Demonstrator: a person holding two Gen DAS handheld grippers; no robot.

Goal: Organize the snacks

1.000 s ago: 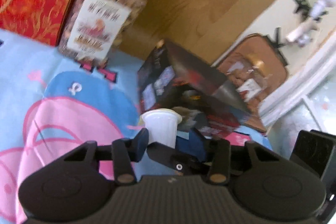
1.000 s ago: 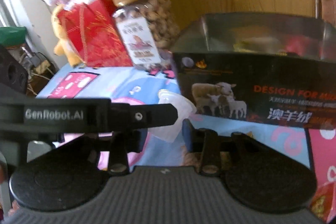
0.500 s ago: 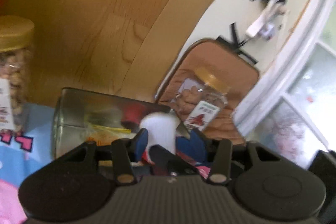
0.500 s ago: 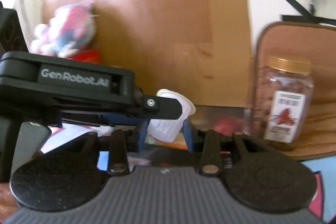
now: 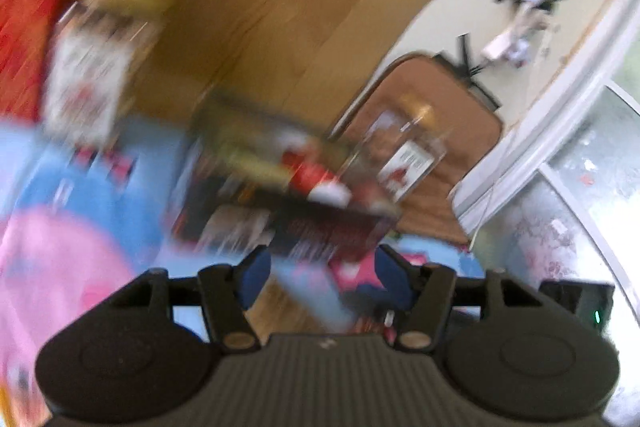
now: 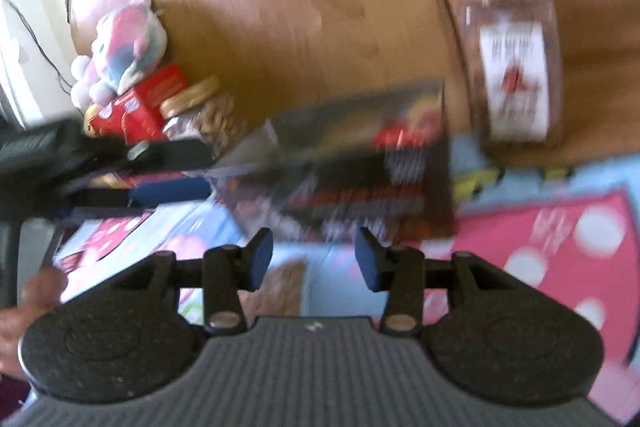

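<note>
Both views are blurred by motion. My left gripper (image 5: 322, 269) has its jaws opening, with nothing between the blue pads. My right gripper (image 6: 314, 255) is also opening and holds nothing. Ahead of both stands the dark open-topped box (image 5: 280, 215) (image 6: 360, 171) on the blue and pink cloth. A small white shape (image 5: 329, 193), which looks like the white cup, lies inside the box beside something red. In the right wrist view my left gripper (image 6: 180, 171) reaches in from the left, next to the box.
A gold-lidded nut jar (image 5: 96, 67) (image 6: 200, 111) and a red gift box (image 5: 28, 7) stand at the back left, with a plush toy (image 6: 120, 43) on top. A second jar (image 5: 404, 155) (image 6: 516, 75) stands right, against a brown cushion. A wooden panel is behind. A hand (image 6: 24, 307) shows lower left.
Half a second ago the white cup stood between the pads of both grippers over the box. Now both sets of jaws are wider and empty, and both have drawn back from the box.
</note>
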